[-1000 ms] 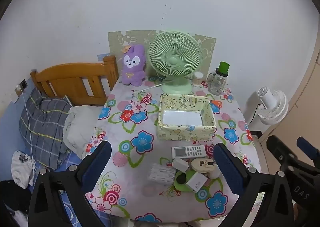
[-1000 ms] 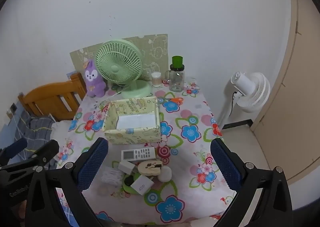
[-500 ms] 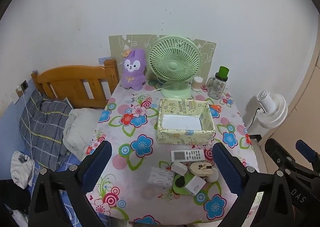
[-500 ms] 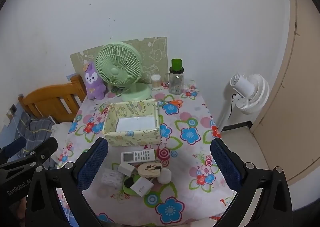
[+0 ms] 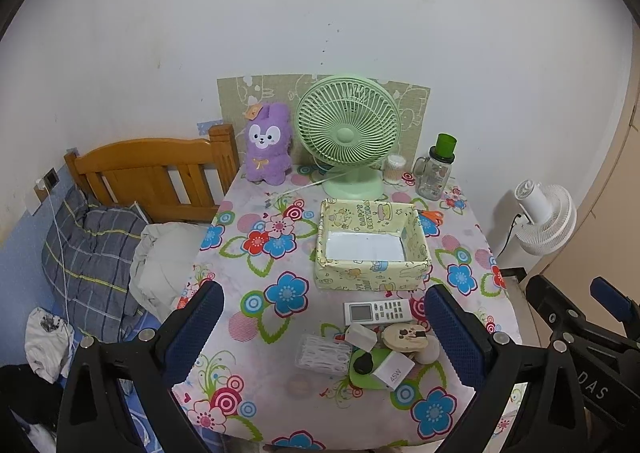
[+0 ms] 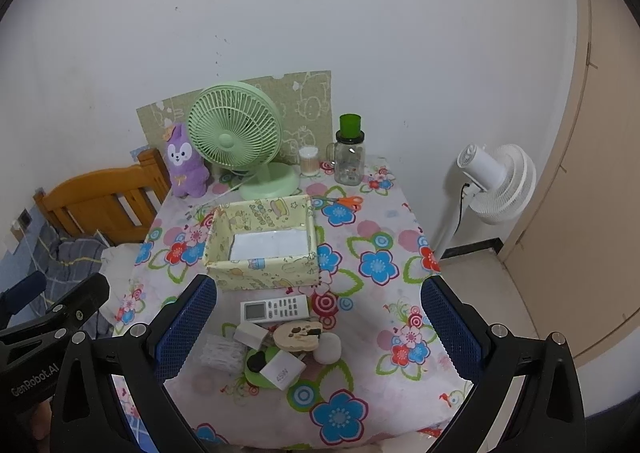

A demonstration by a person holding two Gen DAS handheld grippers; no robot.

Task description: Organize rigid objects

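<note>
Only the left wrist view shows the grey bedding [image 5: 92, 253]. Left gripper [image 5: 324, 327] and right gripper [image 6: 318, 319] hover, fingers wide apart, above the remote [image 6: 275, 309] and clutter just before the yellow box [image 6: 264, 243]; green fan [image 6: 236, 133] behind.

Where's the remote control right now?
The remote control lies flat on the table, just in front of the yellow box, behind the clutter pile; centre of both views.
</note>
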